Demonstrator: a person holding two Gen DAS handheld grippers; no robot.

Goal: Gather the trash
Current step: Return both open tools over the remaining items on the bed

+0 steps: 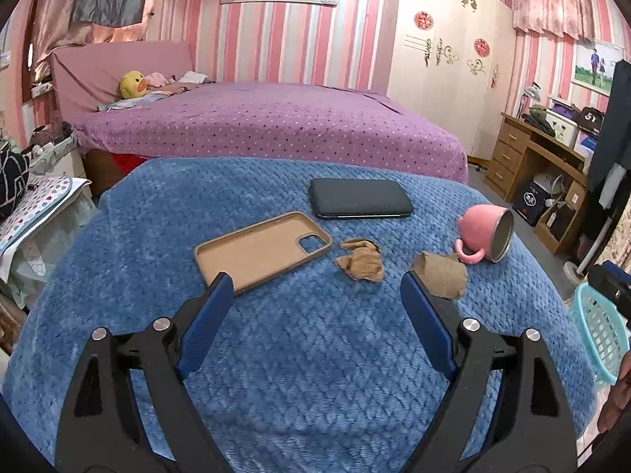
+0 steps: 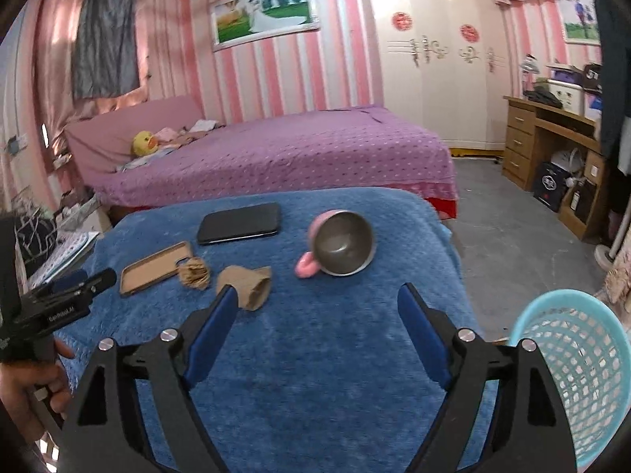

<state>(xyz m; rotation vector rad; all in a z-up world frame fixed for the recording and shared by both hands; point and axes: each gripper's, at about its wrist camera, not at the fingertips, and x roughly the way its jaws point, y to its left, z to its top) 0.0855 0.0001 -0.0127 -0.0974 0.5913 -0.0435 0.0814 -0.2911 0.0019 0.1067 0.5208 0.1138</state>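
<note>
Two crumpled brown paper scraps lie on the blue blanket: a smaller one (image 1: 361,260) (image 2: 194,272) and a larger one (image 1: 443,276) (image 2: 246,285) to its right. My left gripper (image 1: 315,287) is open and empty, just short of both scraps. Its right finger overlaps the larger scrap in view. My right gripper (image 2: 317,299) is open and empty above the blanket, with the larger scrap by its left fingertip. A turquoise mesh basket (image 2: 575,370) (image 1: 601,335) stands off the blanket's right edge.
A tan phone case (image 1: 262,250) (image 2: 154,266), a black phone (image 1: 361,198) (image 2: 240,222) and a tipped pink mug (image 1: 489,238) (image 2: 339,244) also lie on the blanket (image 1: 295,354) (image 2: 335,354). A purple bed (image 1: 276,118) is behind. A wooden desk (image 2: 552,146) stands at right.
</note>
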